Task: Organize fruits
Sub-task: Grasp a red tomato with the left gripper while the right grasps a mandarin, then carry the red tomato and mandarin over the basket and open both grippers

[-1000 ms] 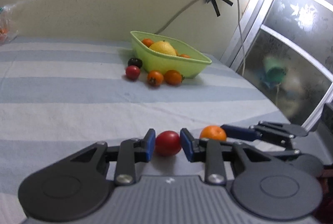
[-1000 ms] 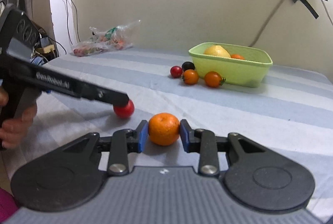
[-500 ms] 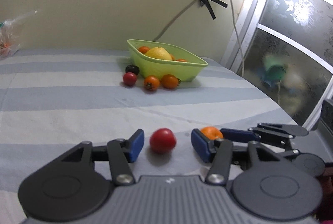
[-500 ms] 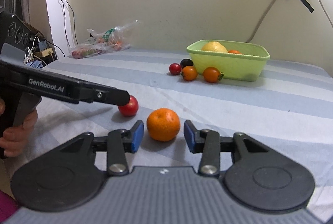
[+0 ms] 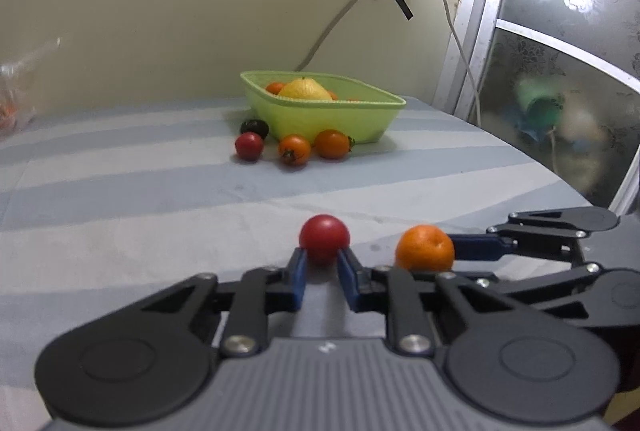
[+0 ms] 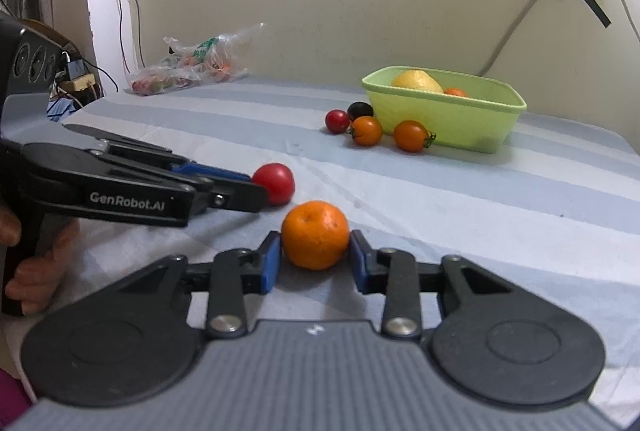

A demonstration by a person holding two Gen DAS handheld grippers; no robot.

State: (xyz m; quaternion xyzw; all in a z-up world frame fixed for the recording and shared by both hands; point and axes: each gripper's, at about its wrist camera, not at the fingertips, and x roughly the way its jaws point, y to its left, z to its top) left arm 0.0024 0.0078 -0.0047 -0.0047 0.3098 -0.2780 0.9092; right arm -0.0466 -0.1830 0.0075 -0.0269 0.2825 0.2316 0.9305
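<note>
Left wrist view first, nearest things first: the left gripper (image 5: 322, 263) has its blue pads pinched on the lower flanks of the red tomato (image 5: 324, 238), as narrow as it goes, with the fruit bulging out above and ahead of the tips; the hold is low and at the very ends of the fingers, which I judge a shallow grip that could let so round and smooth a thing squirt forward; just beside it to the right sits the orange mandarin (image 5: 425, 248) on the striped cloth (image 5: 120, 191), framed by the right gripper (image 6: 314, 257) – its jaws are closing, and in the right wrist view the blue pads (image 6: 271, 263) meet the fruit at both sides around its widest part, a grip taken there so the ball cannot roll out; both tools point down at a slant, so the fingers come in low along the cloth and take each fruit from the sides; both fruits rest on the cloth, not yet lifted; a hand (image 6: 36, 271) holds the left tool's handle at the frame's edge; farther off, well apart from the two held fruits, four small tomatoes (image 6: 366, 130) cluster against the green basket (image 6: 460, 123) – red, dark and two orange; inside it lie a yellow citrus (image 6: 416, 81) and something orange, so the basket looks to be the collecting place, and the task is far from done; a plastic bag (image 6: 192, 71) lies by the far wall
</note>
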